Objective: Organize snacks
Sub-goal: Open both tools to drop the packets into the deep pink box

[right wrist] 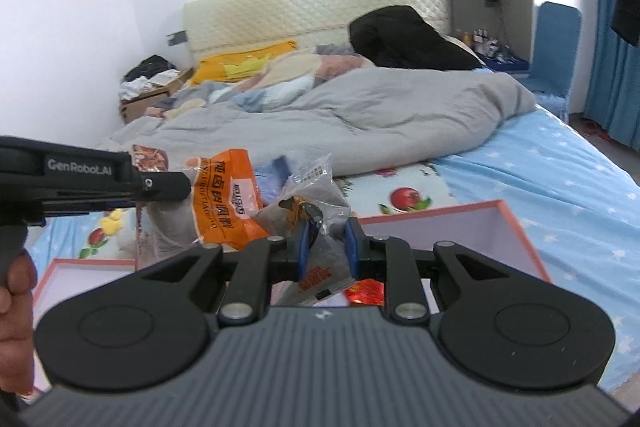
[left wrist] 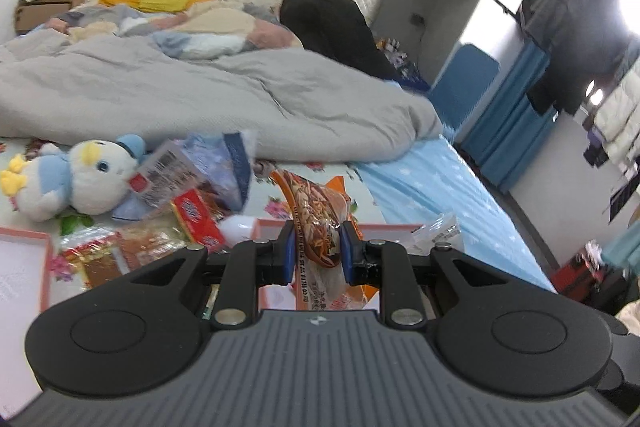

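**Two snack bags in the air, both could slip**

So rn we've got the left gripper (left wrist: 317, 247) clamped narrow on the orange snack packet (left wrist: 320, 223), and the right gripper (right wrist: 327, 247) pinched on a clear grey-filled bag (right wrist: 320, 211). Both bags hang above the bed, over the pink-rimmed box (right wrist: 460, 215). More snacks sit in a pile (left wrist: 176, 211) by the plush penguin (left wrist: 80, 179).

Risks imo: both grips are on crinkly film near an edge, so a quick swing could let a bag slide out. The packets hang close together too, prob brushing, and one might snag the other. Drop too early and it lands on the bedsheet (right wrist: 560, 179), not the box.
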